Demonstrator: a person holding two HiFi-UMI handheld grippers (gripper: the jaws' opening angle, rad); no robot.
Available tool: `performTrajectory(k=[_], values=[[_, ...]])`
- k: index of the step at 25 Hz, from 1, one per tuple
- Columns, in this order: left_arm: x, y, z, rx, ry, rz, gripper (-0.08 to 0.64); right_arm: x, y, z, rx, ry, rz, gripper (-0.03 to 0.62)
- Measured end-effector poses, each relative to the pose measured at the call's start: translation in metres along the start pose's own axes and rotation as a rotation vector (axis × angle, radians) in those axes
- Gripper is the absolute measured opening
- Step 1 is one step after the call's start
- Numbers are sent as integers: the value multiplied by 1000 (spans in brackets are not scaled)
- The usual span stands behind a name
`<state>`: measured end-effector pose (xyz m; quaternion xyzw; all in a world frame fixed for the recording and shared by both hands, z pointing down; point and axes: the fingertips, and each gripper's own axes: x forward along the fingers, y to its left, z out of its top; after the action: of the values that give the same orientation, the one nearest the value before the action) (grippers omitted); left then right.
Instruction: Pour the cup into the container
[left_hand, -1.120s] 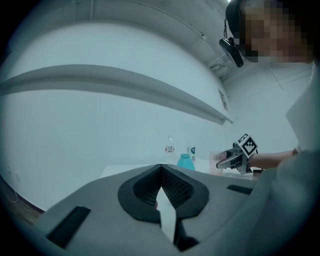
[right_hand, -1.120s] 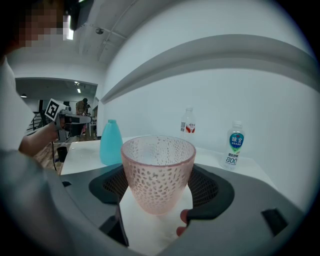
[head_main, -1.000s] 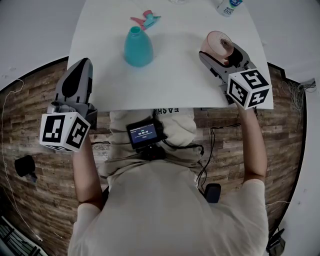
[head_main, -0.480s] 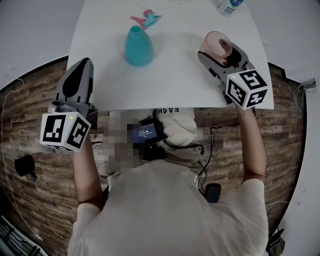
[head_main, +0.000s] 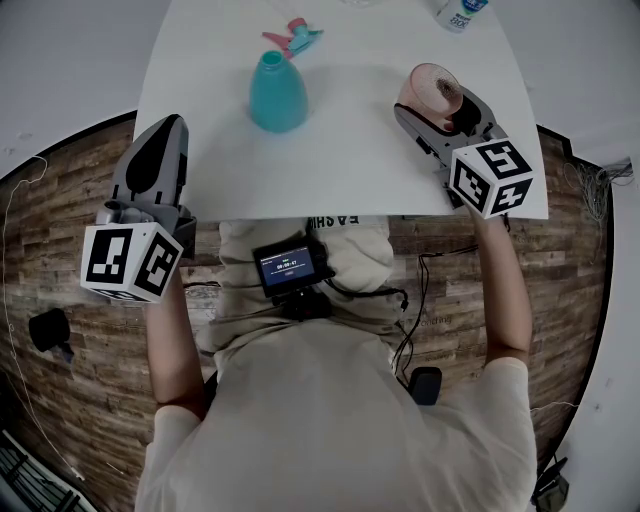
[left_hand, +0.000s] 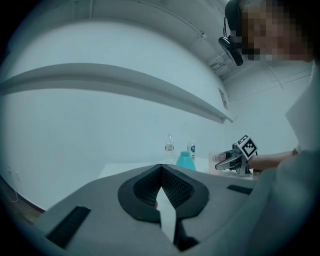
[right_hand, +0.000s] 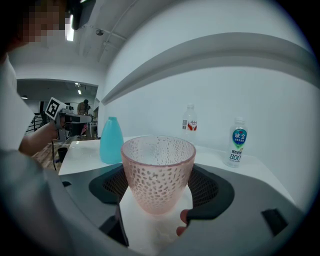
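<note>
While both forearms reach forward from the torso, the left gripper hangs off the near left corner of the table, over the wood floor. It points level, with its jaws closed tip to tip on nothing. The right forearm stretches straighter, its wrist just over the table's near edge. The right gripper tips slightly downward, and its pads press both sides of the pink dimpled cup, mouth up (whether its base touches the tabletop cannot be told). The cup is close to the table's right edge, with little margin on that side.

To its left lies a wide bare stretch of tabletop, then the teal container, upright and open-necked, well apart from the cup and near the table's middle. Just behind the container a pink-and-teal spray head lies on its side. Farther back, near the far right corner, stands a white bottle with a blue label. A clear bottle with a red label stands left of it by the far edge. Beyond the table rises a plain pale wall.
</note>
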<state>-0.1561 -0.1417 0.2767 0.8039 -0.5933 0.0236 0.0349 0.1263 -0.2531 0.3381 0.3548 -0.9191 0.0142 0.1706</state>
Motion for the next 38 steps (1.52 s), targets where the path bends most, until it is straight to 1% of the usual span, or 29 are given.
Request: performTrajectory(k=[25, 32, 38], values=[[4, 0, -9, -14, 22, 2, 9, 9, 5, -7, 10, 9, 17, 367], [9, -3, -13, -17, 21, -12, 9, 9, 4, -8, 21, 8, 17, 367], [11, -5, -17, -25, 33, -13, 9, 11, 5, -11, 21, 27, 23, 367]])
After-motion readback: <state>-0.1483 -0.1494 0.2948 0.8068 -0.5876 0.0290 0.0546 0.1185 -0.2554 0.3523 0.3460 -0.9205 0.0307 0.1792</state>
